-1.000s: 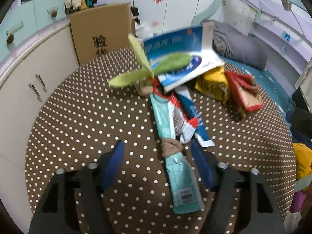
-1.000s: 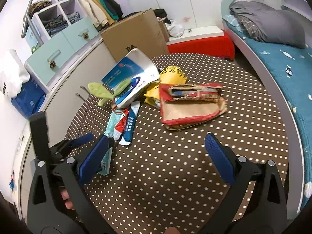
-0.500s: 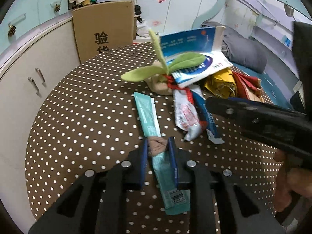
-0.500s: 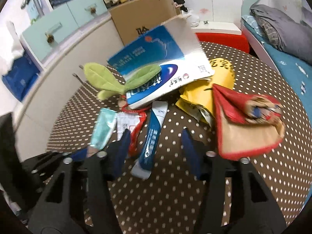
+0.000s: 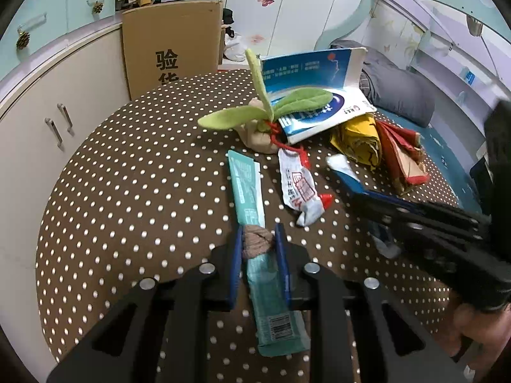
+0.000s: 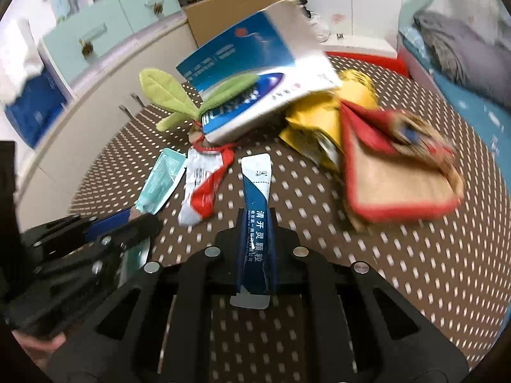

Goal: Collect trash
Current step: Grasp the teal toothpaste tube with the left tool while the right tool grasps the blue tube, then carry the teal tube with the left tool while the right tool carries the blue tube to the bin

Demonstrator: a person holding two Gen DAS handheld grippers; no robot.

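Jaws of the right gripper (image 6: 256, 223), wide a second ago, are closing on the blue sachet (image 6: 255, 191). Left gripper (image 5: 258, 242) already pinches a brown wad (image 5: 257, 238) over the teal packet (image 5: 247, 188) on the dotted table (image 5: 127, 172); both pickups look ready.

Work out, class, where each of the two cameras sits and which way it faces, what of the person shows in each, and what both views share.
Left wrist: on the left gripper, looking down along its fingers at the teal sachet; part of a hand shows.
Right wrist: on the right gripper, its jaws closing on the blue sachet; skin shows lower left.
Shared: polka-dot table, blue-and-white box, green plush leaves.
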